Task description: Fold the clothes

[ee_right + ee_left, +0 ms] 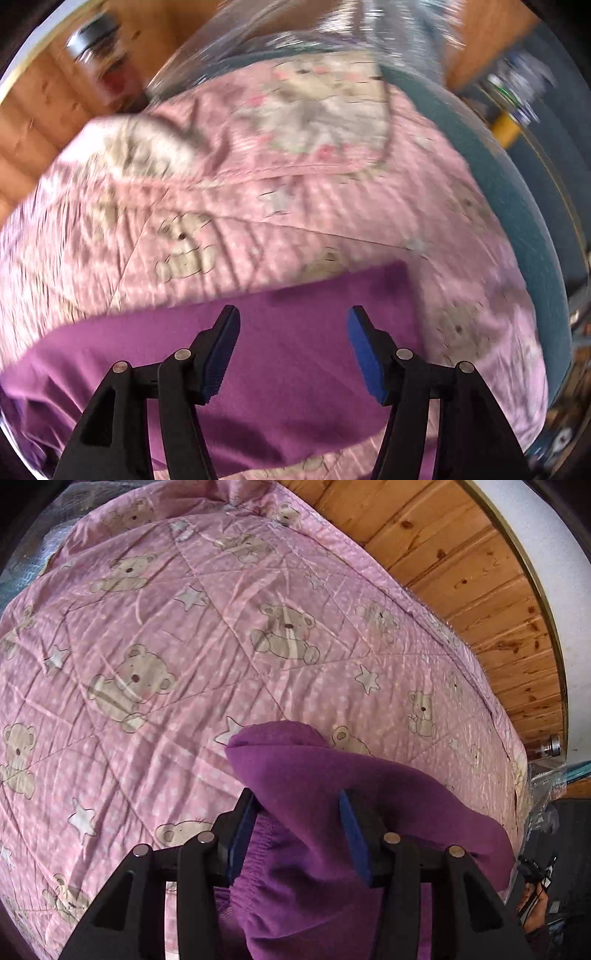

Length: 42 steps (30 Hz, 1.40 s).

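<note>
A purple garment (306, 775) lies bunched on the pink teddy-bear quilt (192, 627). In the left wrist view a thick fold of it rises between the fingers of my left gripper (295, 805) and drapes over the right finger (354, 834). The jaws stand wide apart and do not pinch the cloth. In the right wrist view the same purple garment (295, 332) lies spread flat across the quilt (258, 206). My right gripper (291, 321) hovers open just above it, with nothing between its fingers. This view is blurred by motion.
The quilt covers a bed beside a wooden plank wall (461, 565). A teal mattress edge (517, 221) under clear plastic runs along the quilt's right side. A jar (99, 55) stands at the far left by the wall. Dark clutter (554, 849) sits past the bed's right end.
</note>
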Each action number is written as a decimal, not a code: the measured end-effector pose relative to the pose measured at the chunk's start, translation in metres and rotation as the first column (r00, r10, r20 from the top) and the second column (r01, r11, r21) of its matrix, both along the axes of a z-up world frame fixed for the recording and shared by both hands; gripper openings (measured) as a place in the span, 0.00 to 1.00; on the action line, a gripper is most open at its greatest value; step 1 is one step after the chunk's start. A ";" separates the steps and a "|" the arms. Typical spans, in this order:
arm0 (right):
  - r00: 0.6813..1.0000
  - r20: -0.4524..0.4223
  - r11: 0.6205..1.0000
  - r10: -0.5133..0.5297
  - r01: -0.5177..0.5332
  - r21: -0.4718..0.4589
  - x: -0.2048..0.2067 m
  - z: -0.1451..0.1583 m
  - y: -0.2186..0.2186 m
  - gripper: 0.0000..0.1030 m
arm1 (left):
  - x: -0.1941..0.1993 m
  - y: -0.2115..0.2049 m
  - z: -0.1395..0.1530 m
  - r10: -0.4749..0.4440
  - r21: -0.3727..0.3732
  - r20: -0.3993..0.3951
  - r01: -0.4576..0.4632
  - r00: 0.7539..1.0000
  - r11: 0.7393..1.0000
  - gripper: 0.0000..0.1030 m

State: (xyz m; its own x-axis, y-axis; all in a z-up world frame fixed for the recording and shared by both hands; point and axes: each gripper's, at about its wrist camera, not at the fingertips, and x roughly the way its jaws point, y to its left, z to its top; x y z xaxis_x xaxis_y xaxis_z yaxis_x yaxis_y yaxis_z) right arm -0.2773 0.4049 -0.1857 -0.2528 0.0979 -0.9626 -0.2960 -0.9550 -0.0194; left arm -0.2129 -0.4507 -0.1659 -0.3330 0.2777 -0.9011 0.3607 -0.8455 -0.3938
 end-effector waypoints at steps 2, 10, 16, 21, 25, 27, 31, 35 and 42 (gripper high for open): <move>0.998 0.043 0.999 0.052 -0.052 -0.003 -0.010 -0.013 -0.007 0.58 | -0.004 0.006 -0.005 -0.008 -0.032 0.008 0.008 1.000 0.999 0.47; 0.986 0.033 0.986 0.166 -0.167 0.025 -0.042 -0.009 -0.019 0.02 | -0.015 0.007 0.020 -0.017 -0.168 -0.093 0.001 0.996 0.986 0.08; 0.969 -0.167 0.982 0.185 -0.188 -0.007 -0.077 0.044 -0.054 0.04 | -0.036 -0.047 0.068 0.133 -0.244 -0.212 -0.184 0.968 0.952 0.07; 0.976 -0.131 0.985 0.171 -0.173 -0.002 -0.078 0.043 -0.075 0.19 | -0.065 -0.056 0.026 0.050 -0.199 -0.015 -0.052 0.999 0.979 0.10; 0.963 -0.120 0.969 0.240 -0.245 -0.025 -0.034 0.057 -0.110 0.36 | -0.027 -0.050 0.035 0.007 -0.109 -0.057 -0.013 0.998 0.994 0.18; 0.949 -0.118 0.952 0.294 -0.301 -0.054 0.003 0.066 -0.145 0.39 | 0.013 -0.057 0.048 0.068 -0.040 -0.123 -0.074 0.990 0.996 0.34; 0.907 -0.106 0.900 0.407 -0.419 -0.125 0.075 0.083 -0.223 0.48 | 0.095 -0.053 0.037 0.115 -0.034 -0.140 -0.121 0.983 0.992 0.60; 0.886 -0.053 0.861 0.461 -0.461 -0.215 0.121 0.075 -0.296 0.49 | 0.118 -0.005 0.015 -0.091 -0.069 -0.124 0.083 0.988 0.994 0.60; 0.827 -0.008 0.804 0.562 -0.549 -0.231 0.166 0.060 -0.395 0.49 | 0.101 0.053 0.018 -0.479 -0.201 -0.156 0.447 0.864 0.872 0.62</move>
State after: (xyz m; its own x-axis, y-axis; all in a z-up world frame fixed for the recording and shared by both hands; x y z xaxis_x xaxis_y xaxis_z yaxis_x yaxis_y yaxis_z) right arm -0.1114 0.0100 -0.1258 -0.1444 -0.2515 -0.9570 0.2816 -0.9376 0.2039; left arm -0.1121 -0.3976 -0.1475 -0.3723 0.3081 -0.8755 -0.1579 -0.9506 -0.2673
